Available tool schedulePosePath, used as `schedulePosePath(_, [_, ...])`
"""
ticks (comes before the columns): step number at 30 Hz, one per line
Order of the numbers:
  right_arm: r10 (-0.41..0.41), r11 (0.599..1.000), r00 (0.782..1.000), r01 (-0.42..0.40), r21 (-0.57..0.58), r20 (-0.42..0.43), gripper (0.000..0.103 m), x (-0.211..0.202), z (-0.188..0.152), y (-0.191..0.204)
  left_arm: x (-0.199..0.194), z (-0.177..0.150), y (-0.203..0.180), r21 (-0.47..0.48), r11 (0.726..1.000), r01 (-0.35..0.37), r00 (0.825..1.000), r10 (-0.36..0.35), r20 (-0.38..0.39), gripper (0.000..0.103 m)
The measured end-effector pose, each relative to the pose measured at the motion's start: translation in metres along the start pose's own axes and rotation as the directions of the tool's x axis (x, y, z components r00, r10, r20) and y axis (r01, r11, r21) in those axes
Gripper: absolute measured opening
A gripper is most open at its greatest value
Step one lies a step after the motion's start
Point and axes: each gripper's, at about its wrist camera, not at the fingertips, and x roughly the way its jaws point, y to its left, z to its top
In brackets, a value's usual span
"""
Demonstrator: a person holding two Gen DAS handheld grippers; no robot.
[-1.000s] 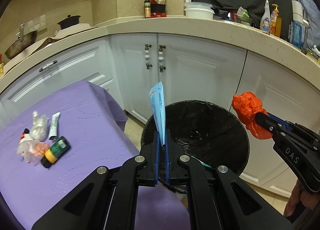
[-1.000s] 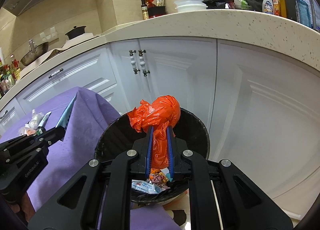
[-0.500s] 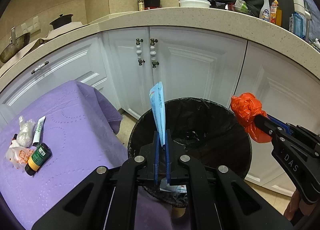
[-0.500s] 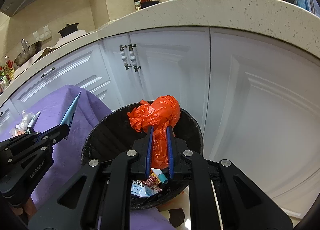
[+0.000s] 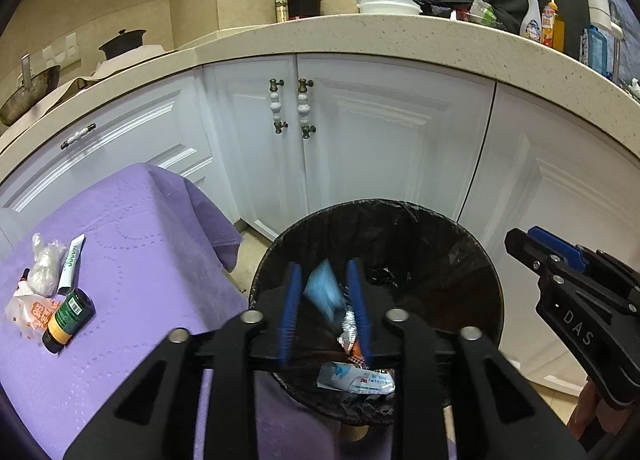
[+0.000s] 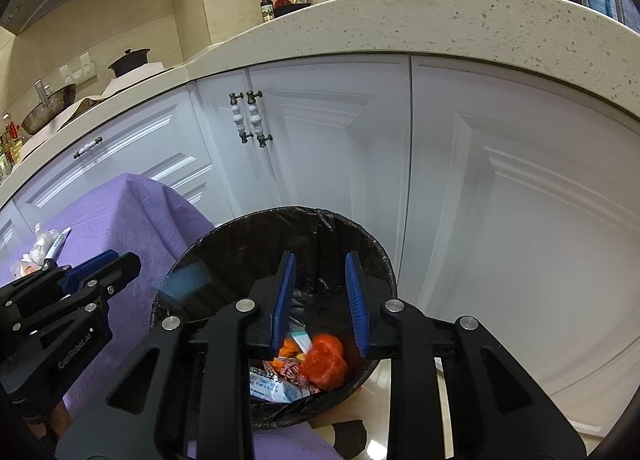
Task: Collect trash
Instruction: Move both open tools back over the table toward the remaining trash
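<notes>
Right gripper (image 6: 320,296) over black-lined trash bin (image 6: 376,260), jaws just opened, nothing between. Orange bag (image 6: 324,360) lying inside bin among wrappers. Blurred blue packet (image 6: 186,280) at bin's left rim. Left gripper (image 6: 106,264) beside it, above purple-covered desk (image 6: 132,212).

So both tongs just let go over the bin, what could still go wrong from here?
1. The blue packet is blurred in mid-fall between the left tongs' just-opened jaws; being light, it might drift and snag on the bin rim.
2. The bin stands close against the purple cloth; reaching back for the leftover trash could drag the cloth or knock the bin.
</notes>
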Motion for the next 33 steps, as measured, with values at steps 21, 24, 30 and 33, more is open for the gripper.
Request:
schedulePosePath(21, [0.158,0.983,0.987,-0.159,-0.086,-0.020,0.043,-0.005,0.002,0.093,-0.053,-0.019,0.092,-0.139,0.981,-0.134,0.990,0.139,0.029,0.057])
schedulePosePath(24, [0.209,0.971,0.977,-0.212,-0.108,-0.041,0.044,-0.005,-0.001,0.121,-0.065,-0.027,0.120,-0.175,0.968,-0.180,0.982,0.186,0.021,0.058])
schedulePosePath(30, [0.297,0.934,0.951,-0.308,-0.180,-0.087,0.044,-0.010,-0.009,0.187,-0.087,-0.048,0.172,-0.241,0.932,-0.269,0.961,0.277,-0.002,0.059])
schedulePosePath(33, [0.318,0.917,0.940,-0.338,-0.211,-0.121,0.044,-0.009,-0.014,0.215,-0.097,-0.059,0.194,-0.266,0.914,-0.307,0.949,0.314,-0.018,0.059])
